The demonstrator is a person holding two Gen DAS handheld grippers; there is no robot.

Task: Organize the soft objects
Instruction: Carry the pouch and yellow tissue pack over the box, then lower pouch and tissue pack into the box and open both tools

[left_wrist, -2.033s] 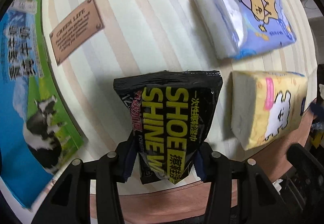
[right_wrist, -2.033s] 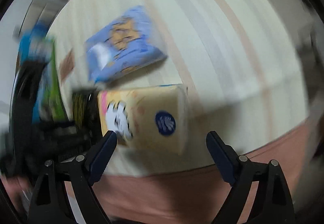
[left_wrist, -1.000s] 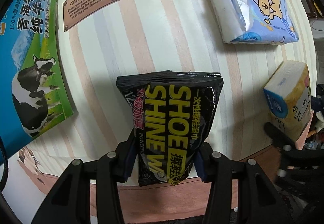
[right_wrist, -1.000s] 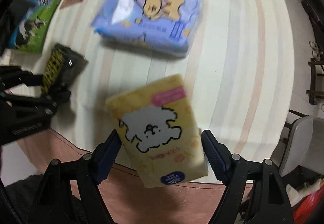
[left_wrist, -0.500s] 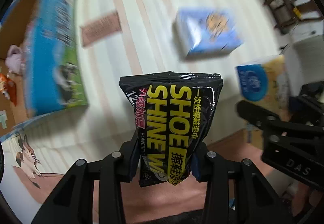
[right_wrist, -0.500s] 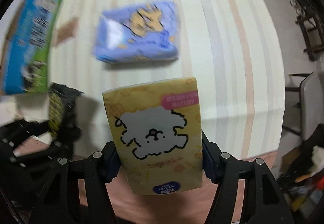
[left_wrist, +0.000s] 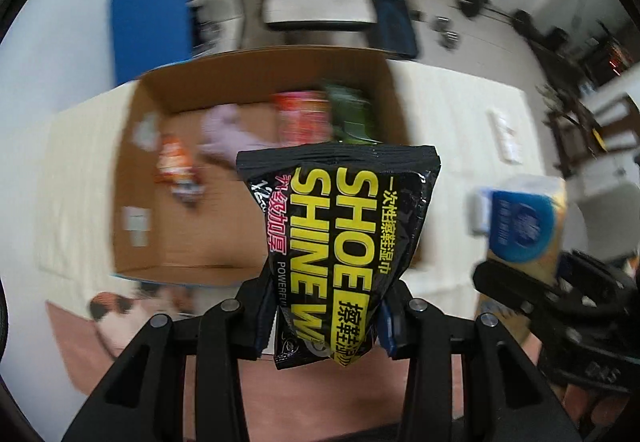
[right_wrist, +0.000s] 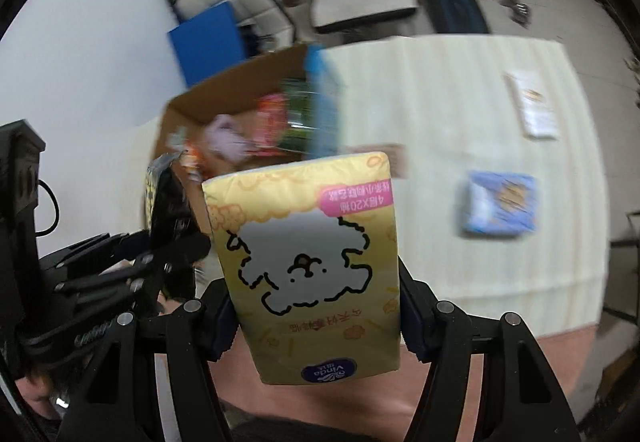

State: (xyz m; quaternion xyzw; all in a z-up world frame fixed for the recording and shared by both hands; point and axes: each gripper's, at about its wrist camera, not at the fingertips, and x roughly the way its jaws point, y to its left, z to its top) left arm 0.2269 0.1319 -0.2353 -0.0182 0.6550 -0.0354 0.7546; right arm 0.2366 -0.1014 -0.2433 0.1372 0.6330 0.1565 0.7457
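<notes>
My left gripper [left_wrist: 324, 318] is shut on a black shoe-shine wipes pack [left_wrist: 344, 234] with yellow letters and holds it in the air in front of an open cardboard box [left_wrist: 148, 178]. My right gripper [right_wrist: 316, 318] is shut on a yellow tissue pack [right_wrist: 308, 262] with a white dog drawing, also lifted. The yellow pack shows at the right of the left wrist view [left_wrist: 524, 218]; the black pack shows at the left of the right wrist view [right_wrist: 164, 198]. A blue tissue pack [right_wrist: 500, 208] lies on the striped tablecloth at the right.
The cardboard box [right_wrist: 224, 98] holds several blurred soft items: a pink one [left_wrist: 236, 130], a red pack [left_wrist: 302, 114], a green pack [left_wrist: 350, 114]. A white booklet [right_wrist: 534, 104] lies at the table's far right. Chairs [left_wrist: 316, 2] and a blue panel [left_wrist: 148, 26] stand beyond the table.
Both grippers have lifted their packs and tilted up and left, bringing the open cardboard box and the room into view. The blue tissue pack stays on the table.
</notes>
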